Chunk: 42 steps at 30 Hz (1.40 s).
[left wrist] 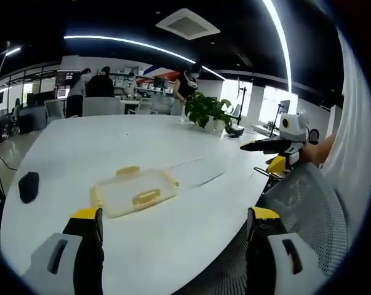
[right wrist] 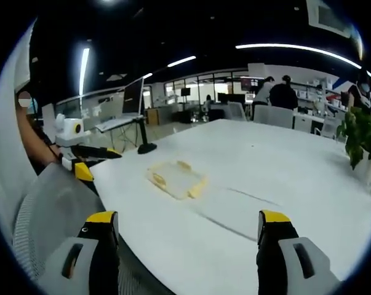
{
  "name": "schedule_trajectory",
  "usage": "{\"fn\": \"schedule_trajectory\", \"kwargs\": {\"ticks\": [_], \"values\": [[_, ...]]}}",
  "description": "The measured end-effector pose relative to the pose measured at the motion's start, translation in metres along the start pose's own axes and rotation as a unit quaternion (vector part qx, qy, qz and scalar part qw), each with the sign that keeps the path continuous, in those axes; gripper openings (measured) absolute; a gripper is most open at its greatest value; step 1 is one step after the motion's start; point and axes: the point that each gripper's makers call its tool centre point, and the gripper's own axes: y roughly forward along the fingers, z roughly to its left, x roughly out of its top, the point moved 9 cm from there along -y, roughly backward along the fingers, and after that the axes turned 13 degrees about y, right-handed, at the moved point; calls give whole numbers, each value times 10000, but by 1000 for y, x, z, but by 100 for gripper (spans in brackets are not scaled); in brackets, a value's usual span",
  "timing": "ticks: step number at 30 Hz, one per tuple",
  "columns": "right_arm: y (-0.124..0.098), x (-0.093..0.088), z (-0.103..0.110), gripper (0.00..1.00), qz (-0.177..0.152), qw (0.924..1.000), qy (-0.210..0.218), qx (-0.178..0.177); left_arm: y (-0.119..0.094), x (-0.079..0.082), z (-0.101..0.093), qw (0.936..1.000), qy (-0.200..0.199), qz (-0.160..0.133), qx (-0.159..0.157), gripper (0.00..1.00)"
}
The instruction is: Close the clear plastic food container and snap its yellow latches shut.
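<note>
The clear plastic food container [left wrist: 136, 192] lies flat on the white table [left wrist: 111, 141], with yellow latches along its sides. My left gripper [left wrist: 176, 224] is held open well short of it, at the table's near edge, with nothing between its jaws. In the right gripper view the same container [right wrist: 176, 178] lies mid-table, and my right gripper [right wrist: 188, 224] is also open and empty, some way back from it. The right gripper [left wrist: 274, 150] comes in from the right, a hand behind it. The left gripper [right wrist: 87, 157] enters from the left. A faint clear outline [left wrist: 194, 173] runs beside the container; I cannot tell what it is.
A grey mesh chair back [left wrist: 302, 203] stands at the table's edge between the grippers. A small black object [left wrist: 28, 186] sits near the table's left edge. A potted plant [left wrist: 207, 110] stands at the far side. Several people stand by desks in the background.
</note>
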Motion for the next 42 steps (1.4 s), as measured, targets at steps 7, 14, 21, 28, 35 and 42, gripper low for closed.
{"fn": "schedule_trajectory", "kwargs": {"ticks": [7,14,21,28,35,42], "values": [[0,-1,-1,94,41,10000,-12,-19,0,1,-1,10000,25,2,-19,98],[0,-3,-1,94,88,10000,-15,-21,0,0,-1,10000,35,1,-24,98],[0,-2,0,94,123,9999,-28,-14,0,0,-1,10000,49,-13,-21,98],[1,-4,0,93,194,9998,-62,-8,0,1,-1,10000,56,-23,-20,98],[1,-5,0,92,218,9997,-54,7,0,1,-1,10000,22,-8,-21,98],[1,-5,-1,92,251,9997,-39,-8,1,-1,-1,10000,7,13,-39,97]]}}
